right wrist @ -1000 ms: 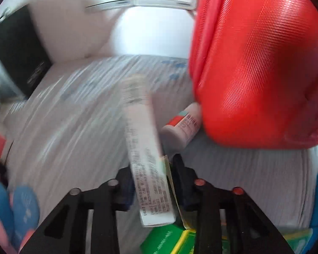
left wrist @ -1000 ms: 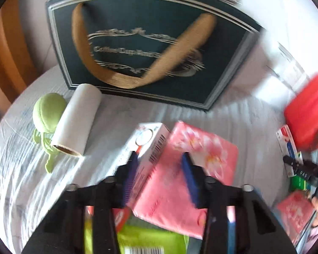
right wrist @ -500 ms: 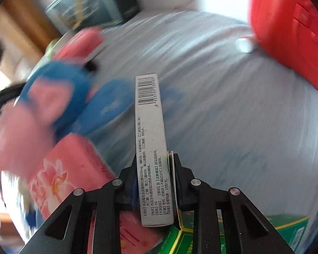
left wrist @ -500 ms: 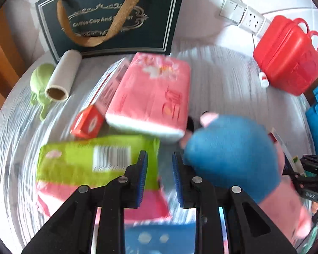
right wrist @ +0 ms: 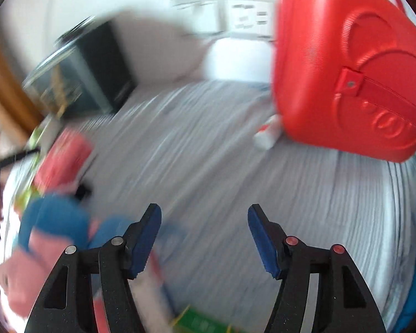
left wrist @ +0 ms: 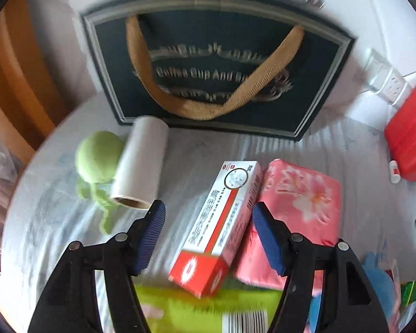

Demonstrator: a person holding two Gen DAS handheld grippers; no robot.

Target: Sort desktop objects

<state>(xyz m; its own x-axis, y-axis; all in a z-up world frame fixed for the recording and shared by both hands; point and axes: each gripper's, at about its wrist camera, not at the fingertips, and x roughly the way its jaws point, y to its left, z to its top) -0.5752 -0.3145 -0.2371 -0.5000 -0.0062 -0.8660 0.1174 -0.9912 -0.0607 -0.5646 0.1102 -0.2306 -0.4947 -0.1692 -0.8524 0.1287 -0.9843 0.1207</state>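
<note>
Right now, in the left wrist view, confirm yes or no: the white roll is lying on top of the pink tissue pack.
No. The white roll lies on the cloth beside the green plush toy, apart from the pink tissue pack.

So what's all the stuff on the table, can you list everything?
gift bag: one, dark green, tan handle, standing at the back
paper roll: one, white, lying before the bag
plush toy: one, green, left of the roll
long box: one, white and red, middle
tissue pack: one, pink, right of the box
green pack: one, under the box's near end
case: one, red, far right
small bottle: one, white, by the case
left gripper: jaws opening, empty
right gripper: jaws opening, empty
</note>
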